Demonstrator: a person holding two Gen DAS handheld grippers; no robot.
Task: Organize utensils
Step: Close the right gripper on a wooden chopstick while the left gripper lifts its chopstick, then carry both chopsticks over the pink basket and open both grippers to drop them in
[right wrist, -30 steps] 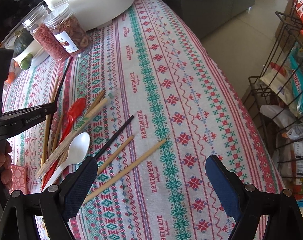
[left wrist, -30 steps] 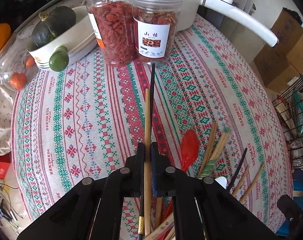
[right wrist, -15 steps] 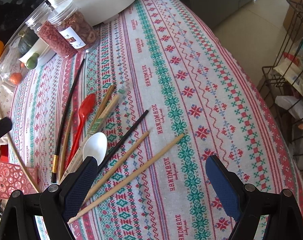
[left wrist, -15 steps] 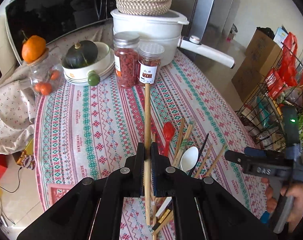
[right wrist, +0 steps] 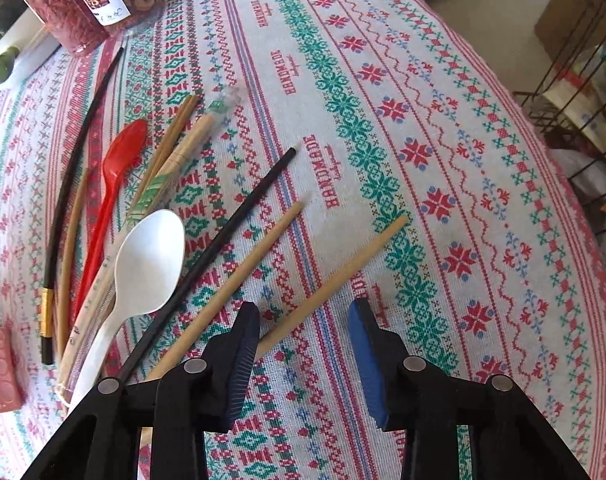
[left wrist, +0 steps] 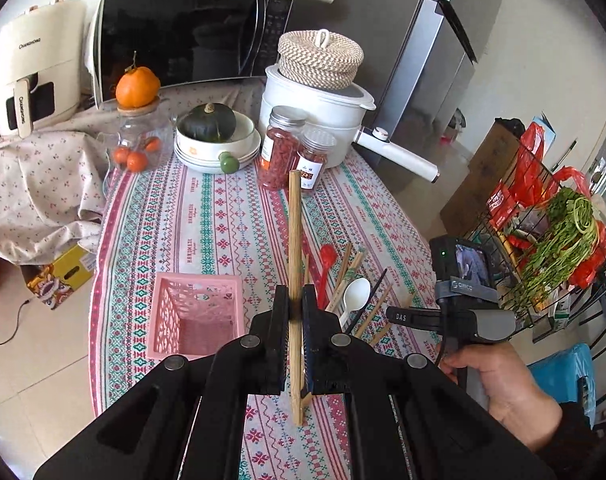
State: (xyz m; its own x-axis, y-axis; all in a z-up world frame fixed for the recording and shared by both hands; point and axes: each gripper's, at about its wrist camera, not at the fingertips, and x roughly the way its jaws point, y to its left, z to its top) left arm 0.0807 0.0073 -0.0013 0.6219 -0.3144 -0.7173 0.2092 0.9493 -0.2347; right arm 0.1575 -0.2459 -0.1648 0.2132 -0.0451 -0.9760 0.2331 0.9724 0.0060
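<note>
Microwave (left wrist: 191,32), white pot (left wrist: 315,120) under woven lid (left wrist: 321,58), two jars (left wrist: 283,148) — perhaps dried berries, squash (left wrist: 209,122)

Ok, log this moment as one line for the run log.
left gripper: shut on chopstick, lifted | right gripper: open, low over table chopsticks | basket: nearby

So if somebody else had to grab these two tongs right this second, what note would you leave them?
Left tongs: shut on one wooden chopstick, lifted off the table, just right of the pink basket.
Right tongs: open, holding nothing, low over the loose utensils.
On the tablecloth: red spoon, white spoon, two black chopsticks, several wooden ones, a wrapped pair.
Done: one chopstick picked up; the basket looks empty.
Left: drop it in, then gather the rest.
</note>
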